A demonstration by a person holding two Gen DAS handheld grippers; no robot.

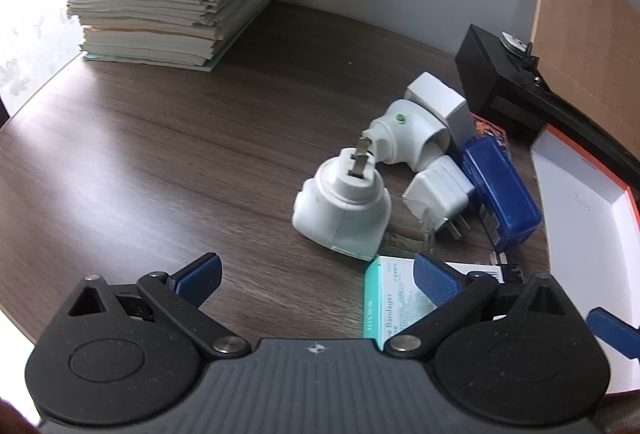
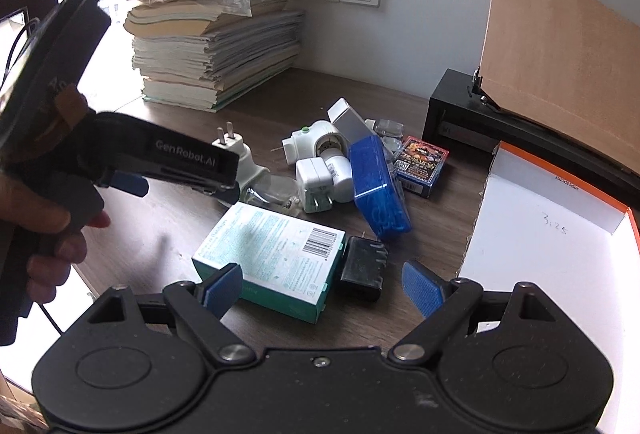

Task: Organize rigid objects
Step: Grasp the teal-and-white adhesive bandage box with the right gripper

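Observation:
A pile of small items lies on the dark wooden desk [image 1: 160,162]. Nearest my left gripper [image 1: 318,280] is a white plug adapter [image 1: 344,210], prongs up; the gripper hangs open just short of it, nothing between its fingers. Behind the adapter are a second adapter with a green dot [image 1: 400,138], a white charger [image 1: 438,194], a white cube [image 1: 440,100] and a blue box [image 1: 500,190]. My right gripper [image 2: 323,288] is open above a teal bandage box [image 2: 276,254] and a black adapter [image 2: 362,266]. The left gripper [image 2: 180,188], held by a hand [image 2: 52,230], half hides the prong-up adapter [image 2: 236,150].
An open white box with an orange rim [image 2: 540,254] sits at the right. Behind it stand a black stand [image 2: 460,114] and a brown board [image 2: 560,46]. A tall stack of books [image 2: 216,46] fills the back left. A card pack [image 2: 420,162] lies beside the blue box [image 2: 378,186].

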